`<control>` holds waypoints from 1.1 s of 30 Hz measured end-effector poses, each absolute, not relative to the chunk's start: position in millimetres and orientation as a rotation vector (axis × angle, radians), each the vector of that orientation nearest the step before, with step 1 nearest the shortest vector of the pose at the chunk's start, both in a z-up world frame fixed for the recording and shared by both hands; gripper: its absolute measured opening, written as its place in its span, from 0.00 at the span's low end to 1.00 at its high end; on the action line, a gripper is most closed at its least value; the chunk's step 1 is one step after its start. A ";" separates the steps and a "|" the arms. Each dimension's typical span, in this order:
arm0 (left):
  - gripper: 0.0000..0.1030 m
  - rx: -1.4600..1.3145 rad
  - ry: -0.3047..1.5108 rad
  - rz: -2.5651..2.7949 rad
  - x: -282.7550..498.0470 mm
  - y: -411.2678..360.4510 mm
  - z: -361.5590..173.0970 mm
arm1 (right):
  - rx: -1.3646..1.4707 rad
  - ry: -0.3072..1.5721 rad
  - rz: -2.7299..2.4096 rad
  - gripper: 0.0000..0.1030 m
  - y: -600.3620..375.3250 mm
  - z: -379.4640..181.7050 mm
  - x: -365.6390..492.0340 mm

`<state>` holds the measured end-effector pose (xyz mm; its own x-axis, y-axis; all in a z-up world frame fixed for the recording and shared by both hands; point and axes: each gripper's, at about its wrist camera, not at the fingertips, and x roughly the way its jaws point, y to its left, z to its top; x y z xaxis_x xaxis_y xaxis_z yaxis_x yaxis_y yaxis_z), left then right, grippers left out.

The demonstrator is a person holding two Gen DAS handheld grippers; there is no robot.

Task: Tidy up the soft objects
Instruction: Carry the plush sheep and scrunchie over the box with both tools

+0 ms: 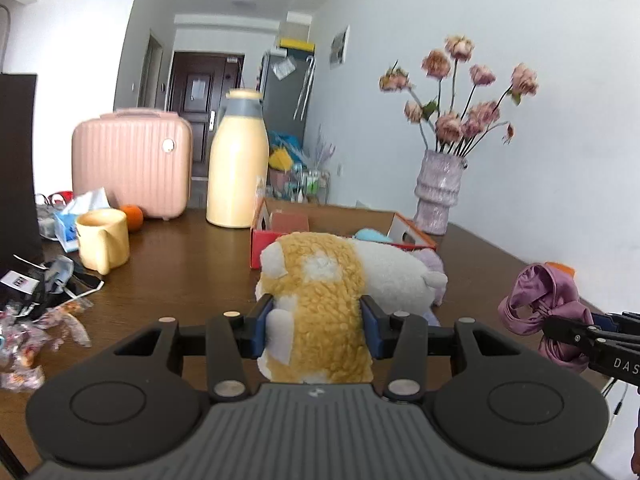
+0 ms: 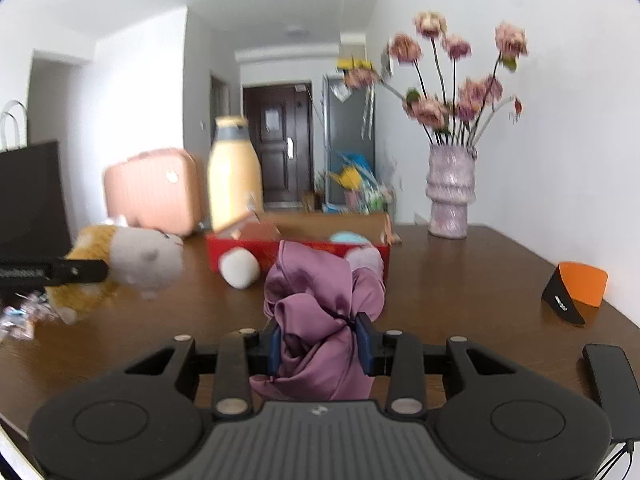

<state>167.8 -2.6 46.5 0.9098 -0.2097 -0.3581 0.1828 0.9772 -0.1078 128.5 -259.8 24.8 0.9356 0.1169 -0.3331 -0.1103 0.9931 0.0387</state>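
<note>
Two hand-held grippers pinch, apparently aloft: left (image 1: 316,330) plush toy (image 1: 320,300), right (image 2: 320,344) purple cloth (image 2: 320,312).

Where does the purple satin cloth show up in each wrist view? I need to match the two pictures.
Left wrist view: the purple satin cloth sits at the far right edge, pinched by the right gripper coming in from the right.
Right wrist view: the cloth is bottom centre, bunched between that gripper's blue pads.
Shared landmark: the lilac vase of dried pink flowers on the table by the right wall.
</note>
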 end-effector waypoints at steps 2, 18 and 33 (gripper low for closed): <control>0.45 -0.074 0.353 -0.203 150.8 -1.8 50.5 | 0.029 0.310 0.126 0.34 -258.0 28.1 114.0; 0.45 -0.092 0.232 -0.192 79.8 6.1 73.2 | 0.034 0.175 0.177 0.34 -251.6 47.2 60.9; 0.45 -0.085 0.170 -0.227 161.6 -8.8 120.0 | 0.002 0.122 0.179 0.34 -257.8 90.3 132.7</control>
<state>161.6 -8.8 120.0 0.9601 -0.2311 -0.1576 0.2167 0.9708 -0.1029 132.7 -257.8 90.3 0.9766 0.1778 -0.1212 -0.1776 0.9840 0.0131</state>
